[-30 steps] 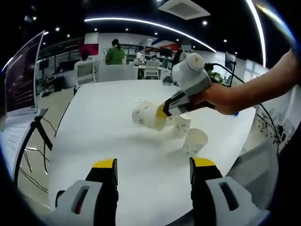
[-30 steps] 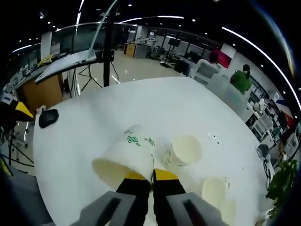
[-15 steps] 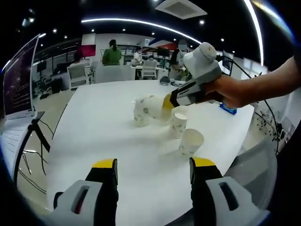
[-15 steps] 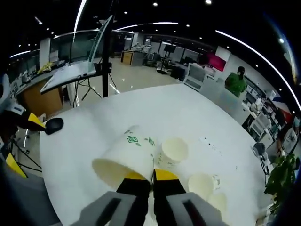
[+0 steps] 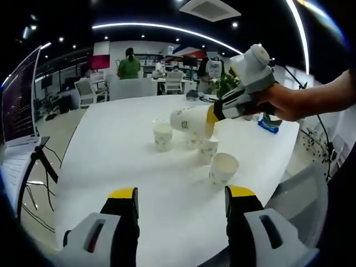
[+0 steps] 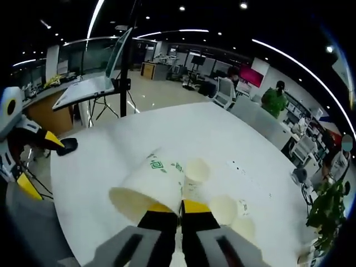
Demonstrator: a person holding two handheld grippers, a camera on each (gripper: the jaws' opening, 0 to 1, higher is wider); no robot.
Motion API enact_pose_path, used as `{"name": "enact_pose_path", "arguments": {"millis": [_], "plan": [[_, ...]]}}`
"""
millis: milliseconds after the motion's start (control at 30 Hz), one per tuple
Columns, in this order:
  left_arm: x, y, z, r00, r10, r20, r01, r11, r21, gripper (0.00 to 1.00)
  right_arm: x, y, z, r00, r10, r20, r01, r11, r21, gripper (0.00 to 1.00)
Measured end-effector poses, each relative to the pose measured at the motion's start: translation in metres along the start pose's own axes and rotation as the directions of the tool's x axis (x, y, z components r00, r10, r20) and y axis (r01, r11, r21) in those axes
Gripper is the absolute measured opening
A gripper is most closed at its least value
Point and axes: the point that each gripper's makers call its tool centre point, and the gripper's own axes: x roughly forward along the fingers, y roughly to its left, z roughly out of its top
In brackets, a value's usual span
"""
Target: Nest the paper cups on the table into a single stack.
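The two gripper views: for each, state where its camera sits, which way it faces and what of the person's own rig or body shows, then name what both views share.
Left gripper view: rides on the left gripper, low at the white table's near edge, facing across it at three standing paper cups; its open jaws, the right gripper and the hand holding it show.
Right gripper view: rides on the right gripper, held above the table and looking down; its jaws pinch the rim of the held paper cup; the left gripper shows at left.
Shared: the table, the standing cups, the held paper cup.

Open office w/ ceiling light strips, desks & chairs behind, monitor off table's left edge.
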Motion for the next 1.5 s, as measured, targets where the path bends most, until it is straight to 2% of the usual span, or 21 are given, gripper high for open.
{"name": "enact_pose_path", "arguments": {"millis": [267, 1000, 1233, 1500], "plan": [[0.005, 0.000, 0.001, 1.000, -0.004, 0.001, 0.004, 1.000, 0.012, 0.62, -0.012, -0.003, -0.016, 1.000, 0.005, -0.022, -0.005, 1.000, -0.011, 0.00], [0.007, -0.018, 0.012, 1.000, -0.022, 0.022, 0.021, 0.999, 0.049, 0.62, -0.047, 0.006, -0.038, 0.999, 0.019, -0.042, -0.020, 1.000, -0.016, 0.00], [0.005, -0.022, 0.010, 0.999, -0.013, 0.031, 0.012, 0.999, 0.033, 0.62, -0.052, 0.009, -0.043, 0.998, 0.027, -0.055, -0.029, 0.999, -0.026, 0.00], [0.005, -0.019, 0.003, 1.000, -0.008, 0.023, 0.007, 0.999, 0.032, 0.62, -0.052, 0.022, -0.047, 0.996, 0.051, -0.067, -0.053, 0.998, -0.033, 0.00]]}}
